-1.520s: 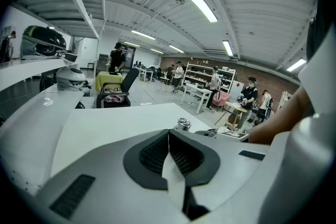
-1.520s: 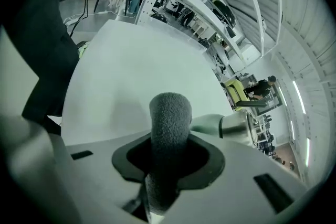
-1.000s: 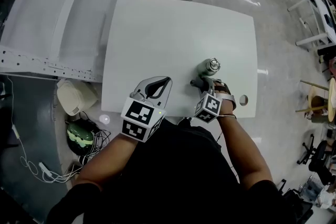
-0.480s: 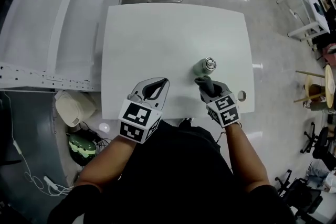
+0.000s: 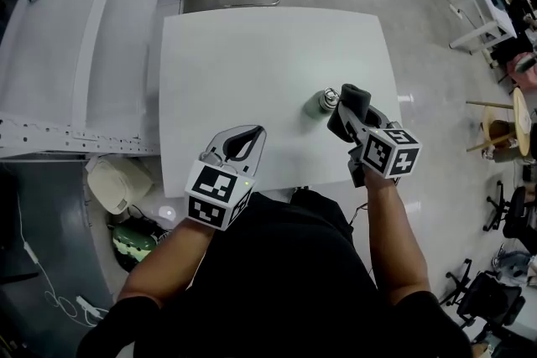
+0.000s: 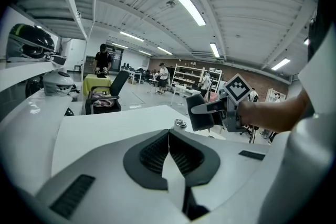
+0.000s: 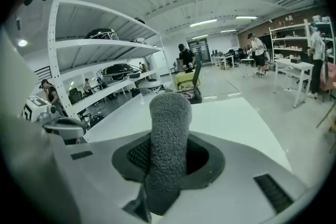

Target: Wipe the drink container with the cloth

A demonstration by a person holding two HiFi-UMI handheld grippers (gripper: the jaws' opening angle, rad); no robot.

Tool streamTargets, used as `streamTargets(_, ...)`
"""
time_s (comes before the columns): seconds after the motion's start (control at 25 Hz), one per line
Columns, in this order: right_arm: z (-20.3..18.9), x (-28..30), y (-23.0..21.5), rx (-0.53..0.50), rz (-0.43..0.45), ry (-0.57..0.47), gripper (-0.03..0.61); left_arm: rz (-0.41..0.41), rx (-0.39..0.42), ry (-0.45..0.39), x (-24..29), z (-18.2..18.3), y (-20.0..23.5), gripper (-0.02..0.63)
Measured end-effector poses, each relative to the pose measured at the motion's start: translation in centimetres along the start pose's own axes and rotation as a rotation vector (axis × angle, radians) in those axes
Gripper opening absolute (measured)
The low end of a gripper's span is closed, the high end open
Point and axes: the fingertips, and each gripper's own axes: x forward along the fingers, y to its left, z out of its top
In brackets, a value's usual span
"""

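**A:** Where does the drink container (image 5: 322, 101) stand?

**B:** On the white table (image 5: 252, 54), upright, with its long axis vertical and its metal cap (image 6: 180, 124) on top. It is close to the table's right edge, about halfway between the far and near edges.

**A:** And which way does it lie from the cloth?

**B:** The right gripper (image 5: 357, 117) is clamped on the dark grey cloth (image 5: 352, 96), which sticks out past the jaws as a thick roll. The container is just to the left of that roll. From the head view I cannot tell whether cloth and container touch. The right gripper view shows only the cloth and not the container.

**A:** What about the other hand?

**B:** The left gripper (image 5: 239, 148) sits over the near edge of the table, well apart from the container. Its jaws are together with nothing between them.

**A:** So the right one is nearer?

**B:** By far. I judge that a small push leftward would bring the cloth against the container's side. Since the container stands unheld, that push might tip it.

**A:** Counts?

**B:** One drink container, one cloth, one table, two grippers.
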Motion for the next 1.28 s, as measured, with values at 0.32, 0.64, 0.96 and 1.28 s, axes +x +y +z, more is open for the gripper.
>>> streamTargets(0.32, -0.7, 0.8, -1.8, 0.026, 0.067, 0.028, 0.117, 0.063, -0.037, -0.041, 0.7, 1.7, -0.7, 0.017)
streamTargets(0.64, -2.0, 1.1, -3.5, 0.041, 0.167, 0.042, 0.117, 0.123, -0.055, -0.033, 3.2, 2.2, -2.2, 0.017)
streamTargets(0.96, -3.1, 1.8, -5.0, 0.056, 0.223, 0.072, 0.117, 0.155, -0.034, 0.017, 5.7, 2.0, -3.1, 0.017)
streamTargets(1.28, -5.8, 3.2, -7.1, 0.131, 0.230, 0.125, 0.117, 0.161, -0.028, 0.060, 6.9, 1.9, -3.8, 0.017)
